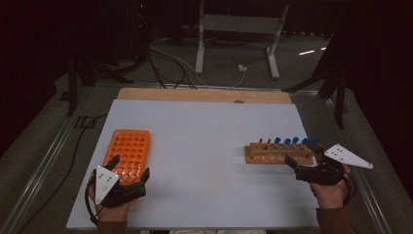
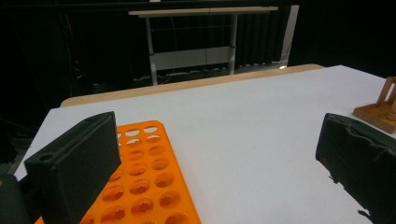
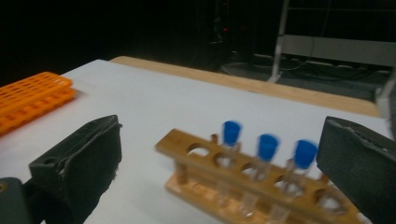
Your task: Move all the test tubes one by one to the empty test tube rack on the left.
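Jaws wide on both grippers, nothing held. Left gripper (image 1: 130, 171) sits at the near end of the orange rack (image 1: 128, 154), counter's left side. Right gripper (image 1: 303, 165) is just beside the wooden rack (image 1: 272, 154) of blue-capped tubes (image 3: 267, 147), counter's right side.

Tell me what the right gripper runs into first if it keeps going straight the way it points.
Most likely the wooden rack with its blue-capped tubes: it lies directly ahead between the open fingers of the right gripper. Depth is hard to judge.
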Demonstrator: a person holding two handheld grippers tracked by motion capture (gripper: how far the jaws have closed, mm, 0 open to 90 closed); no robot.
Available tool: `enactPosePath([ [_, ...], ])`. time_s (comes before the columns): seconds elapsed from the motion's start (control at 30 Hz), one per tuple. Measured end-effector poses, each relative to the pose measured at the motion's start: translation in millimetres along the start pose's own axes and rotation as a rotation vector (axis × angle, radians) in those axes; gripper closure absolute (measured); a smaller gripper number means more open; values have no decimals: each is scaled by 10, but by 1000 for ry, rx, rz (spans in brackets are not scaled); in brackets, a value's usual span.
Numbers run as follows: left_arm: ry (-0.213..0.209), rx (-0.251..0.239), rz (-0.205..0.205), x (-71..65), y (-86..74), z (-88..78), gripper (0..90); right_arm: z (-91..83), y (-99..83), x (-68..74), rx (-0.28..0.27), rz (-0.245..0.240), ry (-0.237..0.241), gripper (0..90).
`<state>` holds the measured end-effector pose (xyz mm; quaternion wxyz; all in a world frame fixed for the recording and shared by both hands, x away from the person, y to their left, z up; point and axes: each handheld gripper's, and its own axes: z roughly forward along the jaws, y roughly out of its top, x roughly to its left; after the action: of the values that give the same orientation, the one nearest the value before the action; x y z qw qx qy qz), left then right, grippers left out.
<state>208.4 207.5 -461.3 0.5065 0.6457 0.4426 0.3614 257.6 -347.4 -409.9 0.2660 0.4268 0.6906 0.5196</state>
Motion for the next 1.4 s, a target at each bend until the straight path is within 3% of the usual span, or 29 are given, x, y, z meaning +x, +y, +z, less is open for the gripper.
enactPosePath([
  [0.23, 5, 0, -11, 13, -5, 8, 8, 4, 108, -224, -8, 36, -66, 3],
  [0.43, 6, 6, -6, 10, -10, 10, 8, 51, 132, -437, 31, 65, -145, 10],
  [0.63, 2, 8, -11, 17, -14, 13, 8, 54, 65, -628, 62, 89, -199, 92],
  [0.77, -4, 12, -7, 8, -16, 20, 8, 41, -10, -724, 83, 116, -229, 168],
  [0.87, -5, 15, -3, 2, -18, 26, 8, 11, -67, -782, 85, 132, -237, 289],
  [1.0, -4, 23, -2, -3, -19, 33, 8, 10, -139, -838, 109, 120, -246, 480],
  [1.4, -4, 19, -4, -1, -18, 25, 8, 204, -296, -882, 174, 61, -245, 726],
])
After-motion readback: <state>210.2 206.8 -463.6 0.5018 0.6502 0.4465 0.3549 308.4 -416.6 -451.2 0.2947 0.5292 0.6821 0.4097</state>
